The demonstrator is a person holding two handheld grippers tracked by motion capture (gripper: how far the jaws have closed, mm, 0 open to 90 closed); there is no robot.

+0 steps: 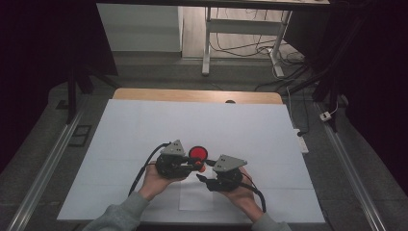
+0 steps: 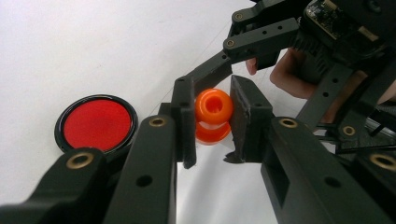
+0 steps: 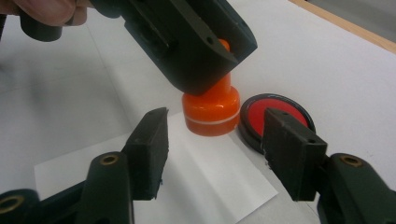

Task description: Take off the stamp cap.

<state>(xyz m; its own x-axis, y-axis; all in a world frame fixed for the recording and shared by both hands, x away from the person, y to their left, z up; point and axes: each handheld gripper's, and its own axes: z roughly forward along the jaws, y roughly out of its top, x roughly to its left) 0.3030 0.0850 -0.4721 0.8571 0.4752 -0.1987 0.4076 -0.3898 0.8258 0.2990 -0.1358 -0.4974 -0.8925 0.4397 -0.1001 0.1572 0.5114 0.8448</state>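
Currently, at the near middle of the white table cover [image 1: 144, 125], both hand-held grippers sit close together. Left gripper [image 2: 211, 121]: jaws pinched on the knob of an orange stamp [image 2: 213, 114], one pad on each side of the rounded top. From the right gripper view, the stamp [image 3: 211, 112] stands upright with its wide base down on a white sheet of paper [image 3: 205, 182], a pale ring running round that base, and the left gripper [image 3: 205, 56] comes down over its handle from above. In the high view the stamp [image 1: 201, 168] shows as a small orange spot between the two tools.

Right gripper [image 3: 212, 154]: jaws spread wide, nothing between them, held low over the paper and pointed at the stamp's base. Pads not touching the stamp. In the high view this gripper [image 1: 202, 179] sits just to the right of the left gripper [image 1: 197, 165], each held in one of the person's hands, grey sleeves showing at the bottom edge.

Round red ink pad [image 3: 275, 116] in a black rim lies flat on the table cover just beside the stamp, its near edge close to the stamp's base; contact cannot be told. High view puts the pad [image 1: 197, 153] just beyond the gripper tips.
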